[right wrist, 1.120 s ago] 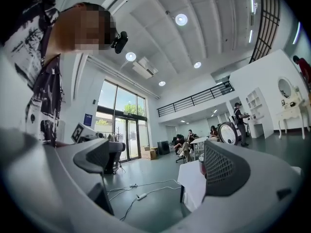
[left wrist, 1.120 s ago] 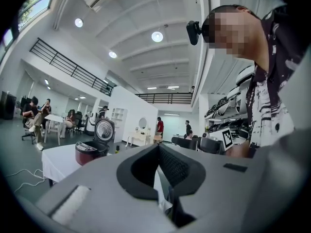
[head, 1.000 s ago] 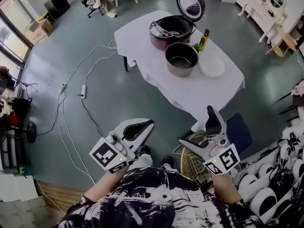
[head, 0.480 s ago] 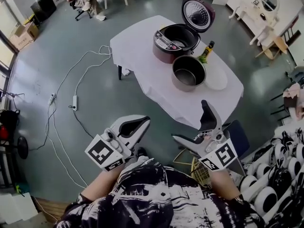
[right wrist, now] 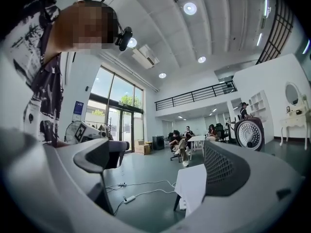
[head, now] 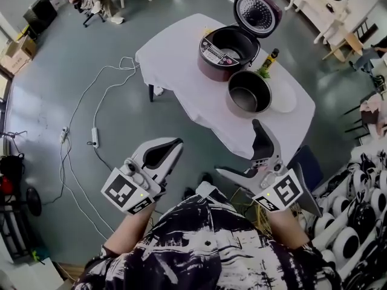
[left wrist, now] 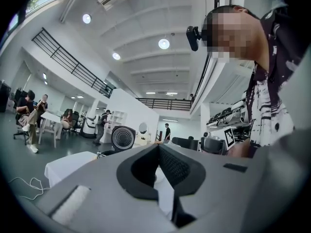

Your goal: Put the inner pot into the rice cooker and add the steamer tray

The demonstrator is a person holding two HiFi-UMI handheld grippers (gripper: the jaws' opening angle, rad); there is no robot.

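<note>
The cooker [head: 225,52] stands near the far edge of the tabletop [head: 175,65], which is covered in a white cloth. Its lid [head: 257,12] is tipped up and its well is empty. The pot [head: 248,93] sits outside it on the cloth, just beside the cooker on the side toward the right corner, upright and with nothing in it. The tray [head: 284,98] (a flat white round) lies just beside the pot, nearer that corner. A small bottle [head: 269,61] stands at the far edge between cooker and tray.

Both tools are held low in front of the person, well apart from the pot. The left hand-held gripper [head: 176,144] is over the floor [head: 72,101] with its jaws pressed together at the tips, leaving only the loop-shaped gap behind them. Its own view shows nothing between them [left wrist: 158,147]. The right hand-held gripper [head: 245,157] is spread wide, one jaw pointing up over the cloth at the near corner in the head view and the other out to the left. Its own view shows only floor and the hanging cloth in the gap [right wrist: 163,168], so it holds nothing.

A cable with a power strip [head: 95,136] trails across the floor left of the tabletop.
</note>
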